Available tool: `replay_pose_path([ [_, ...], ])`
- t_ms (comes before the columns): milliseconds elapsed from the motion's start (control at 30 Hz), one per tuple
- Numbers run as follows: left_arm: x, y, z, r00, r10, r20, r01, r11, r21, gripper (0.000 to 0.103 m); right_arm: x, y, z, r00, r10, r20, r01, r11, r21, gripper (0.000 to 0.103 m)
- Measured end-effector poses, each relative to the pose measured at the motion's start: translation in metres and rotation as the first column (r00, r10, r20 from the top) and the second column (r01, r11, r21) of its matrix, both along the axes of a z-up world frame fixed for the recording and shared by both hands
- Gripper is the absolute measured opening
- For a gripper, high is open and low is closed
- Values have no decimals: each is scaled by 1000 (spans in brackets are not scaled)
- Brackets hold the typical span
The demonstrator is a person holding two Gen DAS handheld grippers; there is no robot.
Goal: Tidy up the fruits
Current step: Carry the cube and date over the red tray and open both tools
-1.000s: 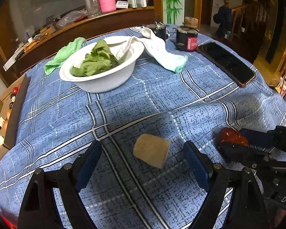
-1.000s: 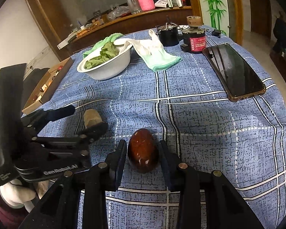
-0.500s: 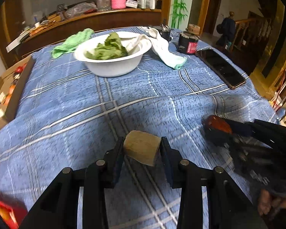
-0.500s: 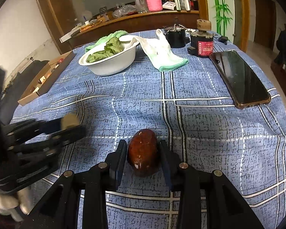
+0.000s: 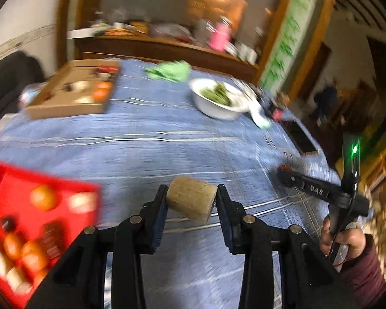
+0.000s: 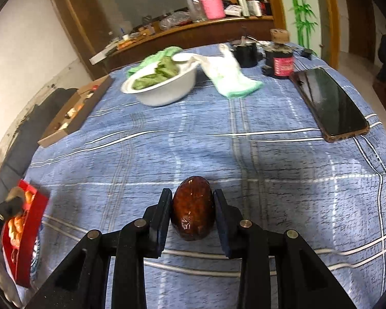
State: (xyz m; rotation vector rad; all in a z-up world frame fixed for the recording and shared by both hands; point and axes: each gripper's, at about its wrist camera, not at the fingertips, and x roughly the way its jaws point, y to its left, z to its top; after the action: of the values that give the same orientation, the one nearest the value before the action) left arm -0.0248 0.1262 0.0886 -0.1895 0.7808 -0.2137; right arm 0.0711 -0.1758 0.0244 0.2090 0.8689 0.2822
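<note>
My left gripper [image 5: 191,202] is shut on a tan cylindrical fruit piece [image 5: 190,202] and holds it above the blue cloth, right of a red tray [image 5: 18,231] with several orange and pale fruits. My right gripper [image 6: 193,213] is shut on a dark red-brown date [image 6: 193,215] just above the cloth. The right gripper also shows at the right of the left wrist view [image 5: 285,173]. The red tray shows at the far left of the right wrist view [image 6: 25,234], with the left gripper [image 6: 11,202] over it.
A white bowl of greens [image 6: 162,85], a white-green cloth [image 6: 229,74], two dark jars [image 6: 279,56] and a phone [image 6: 329,103] lie at the back and right. A cardboard box [image 6: 72,113] sits at the left edge.
My left gripper closed on the tan piece, lifted it and swung left toward the red tray; its view is blurred. My right gripper stays shut on the date, raised slightly.
</note>
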Motion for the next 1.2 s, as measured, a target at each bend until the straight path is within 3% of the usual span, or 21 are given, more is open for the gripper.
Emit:
replay_pose_path([
  [200, -60, 105, 10, 976, 216, 23, -215, 976, -40, 36, -28, 43, 22, 995, 96, 6, -96, 995, 32, 35],
  [367, -90, 182, 0, 919, 394, 6, -393, 918, -55, 36, -59, 110, 47, 968, 250, 19, -250, 966, 60, 35],
  [467, -100, 202, -10, 893, 451, 2, -450, 893, -21, 36, -77, 160, 57, 937, 350, 18, -350, 934, 75, 35],
  [733, -119, 216, -30, 885, 466, -17, -463, 883, 77, 36, -109, 288, 49, 843, 538, -24, -536, 843, 44, 36],
  [867, -124, 217, -36, 897, 441, -32, -437, 895, 82, 36, -102, 328, 42, 827, 560, -46, -559, 829, 35, 36],
  [1067, -124, 214, -47, 909, 415, -46, -410, 908, 84, 37, -73, 374, 33, 834, 546, -77, -548, 836, -14, 36],
  [1200, -127, 222, -46, 900, 435, -43, -432, 900, 52, 63, -58, 392, 23, 843, 528, -106, -531, 847, -7, 36],
])
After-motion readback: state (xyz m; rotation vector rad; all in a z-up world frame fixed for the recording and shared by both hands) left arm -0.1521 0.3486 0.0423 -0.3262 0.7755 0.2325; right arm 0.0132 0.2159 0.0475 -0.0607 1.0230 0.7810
